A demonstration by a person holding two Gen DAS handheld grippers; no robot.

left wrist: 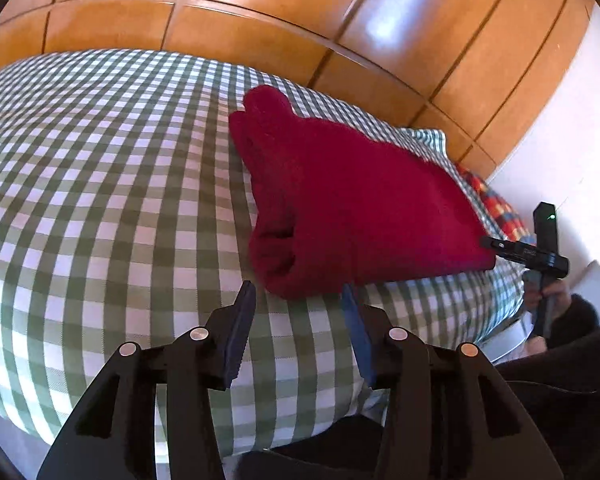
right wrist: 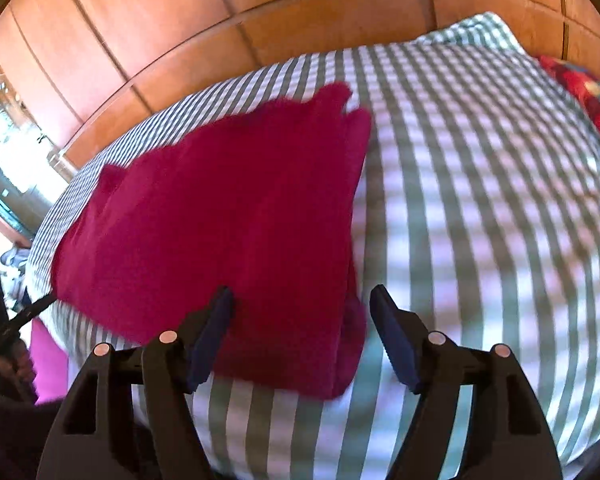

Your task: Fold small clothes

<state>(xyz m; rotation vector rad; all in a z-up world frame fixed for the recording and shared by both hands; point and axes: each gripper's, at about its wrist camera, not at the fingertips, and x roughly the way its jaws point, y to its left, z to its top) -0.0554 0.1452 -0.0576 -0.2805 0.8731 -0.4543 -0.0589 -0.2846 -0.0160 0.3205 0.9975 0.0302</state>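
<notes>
A dark red garment (left wrist: 340, 192) lies folded on the green-and-white checked bed cover (left wrist: 100, 184). My left gripper (left wrist: 300, 292) is open and empty, just in front of the garment's near left corner, its right finger close to the fold. In the right wrist view the same garment (right wrist: 228, 216) fills the middle. My right gripper (right wrist: 304, 300) is open, its jaws on either side of the garment's near right corner without holding it. The right gripper also shows in the left wrist view (left wrist: 496, 245) at the garment's far right corner.
Wooden wardrobe panels (left wrist: 260, 12) stand behind the bed. A red, blue and yellow patterned cloth (right wrist: 588, 96) lies at the bed's right end. A pink item (right wrist: 48, 360) sits below the bed edge on the left. The right wrist view is motion-blurred.
</notes>
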